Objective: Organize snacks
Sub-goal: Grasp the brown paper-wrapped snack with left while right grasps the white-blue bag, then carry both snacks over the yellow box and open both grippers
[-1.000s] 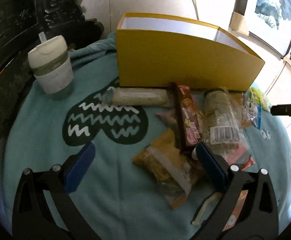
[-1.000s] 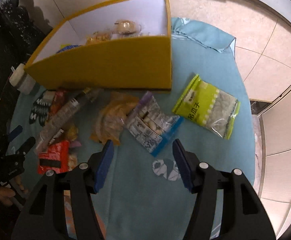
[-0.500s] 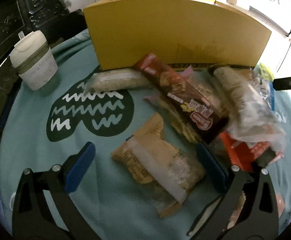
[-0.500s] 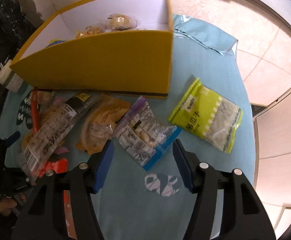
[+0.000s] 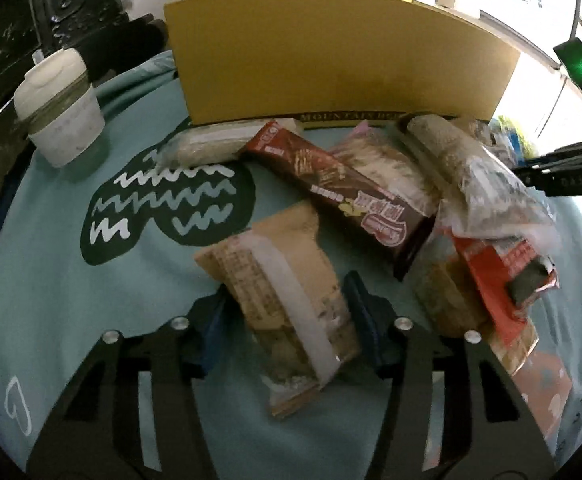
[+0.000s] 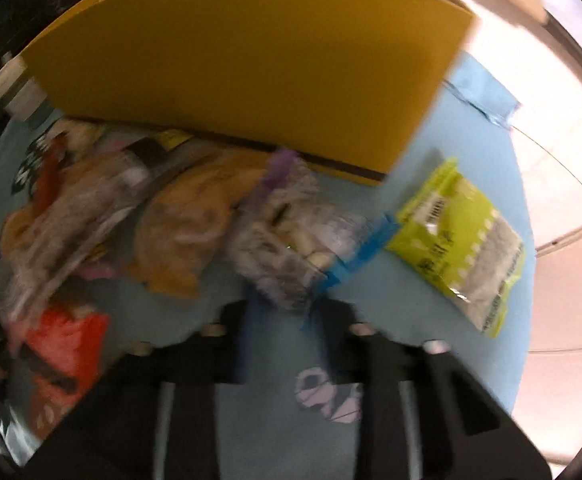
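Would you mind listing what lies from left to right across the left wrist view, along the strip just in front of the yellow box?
White lidded cup → dark zigzag print on the teal cloth → pale clear-wrapped bar → brown chocolate wafer pack → clear bag of grainy snacks → the other gripper's black tip.

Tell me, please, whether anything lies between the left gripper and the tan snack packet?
Nothing visible does. The left gripper is closing with the tan snack packet already between its jaws; the brown wafer bar lies beyond, clear of them.
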Motion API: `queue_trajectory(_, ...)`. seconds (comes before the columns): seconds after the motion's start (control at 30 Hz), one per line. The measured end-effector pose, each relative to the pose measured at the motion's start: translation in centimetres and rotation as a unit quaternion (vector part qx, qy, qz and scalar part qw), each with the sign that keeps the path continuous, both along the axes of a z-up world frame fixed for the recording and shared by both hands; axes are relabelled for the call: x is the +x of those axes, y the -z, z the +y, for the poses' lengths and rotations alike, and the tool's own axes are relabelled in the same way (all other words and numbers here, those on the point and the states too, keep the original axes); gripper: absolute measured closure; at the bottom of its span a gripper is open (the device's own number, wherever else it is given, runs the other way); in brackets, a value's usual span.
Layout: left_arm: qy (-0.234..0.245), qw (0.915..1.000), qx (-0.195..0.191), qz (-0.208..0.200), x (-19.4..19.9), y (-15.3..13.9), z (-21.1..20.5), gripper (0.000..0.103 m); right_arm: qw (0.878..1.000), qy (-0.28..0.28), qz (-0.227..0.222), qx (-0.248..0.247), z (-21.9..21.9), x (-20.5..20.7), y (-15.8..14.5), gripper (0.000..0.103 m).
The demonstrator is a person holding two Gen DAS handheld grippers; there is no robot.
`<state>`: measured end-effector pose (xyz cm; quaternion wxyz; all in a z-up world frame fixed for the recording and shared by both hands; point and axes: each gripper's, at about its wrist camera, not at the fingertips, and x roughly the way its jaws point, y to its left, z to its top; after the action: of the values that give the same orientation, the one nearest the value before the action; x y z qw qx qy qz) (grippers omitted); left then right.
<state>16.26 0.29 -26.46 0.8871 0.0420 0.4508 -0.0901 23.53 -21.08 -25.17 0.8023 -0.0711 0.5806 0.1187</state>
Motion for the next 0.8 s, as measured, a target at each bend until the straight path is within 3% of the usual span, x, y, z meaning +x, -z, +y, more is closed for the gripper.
queue_trajectory(0.07, -0.005, 0.9999, -0.010, 0.000, -0.2, -0.1, 0.3, 0.064, 1.000, -0.006, -0.003, 0.010, 0.0, -0.7, -0.4, 0.082)
queue_trajectory(0.1, -0.007, 0.9999, -0.012, 0.000, -0.5, -0.2, 0.6, 0.065, 1.000, -0.003, -0.003, 0.018, -0.2, -1.0, -0.5, 0.082)
queue_trajectory(0.5, -0.018, 0.9977, -0.045, -0.048, -3.2, -3.9, 2.7, 0.066, 0.992, 0.036, -0.050, 0.112, -4.2, -6.3, -5.1, 0.082)
queue_trajectory(0.8, -0.034, 0.9912, -0.059, -0.113, -3.7, -10.8, 2.5, 0.066, 0.981, 0.026, -0.125, 0.148, -4.0, -8.5, -14.1, 0.082)
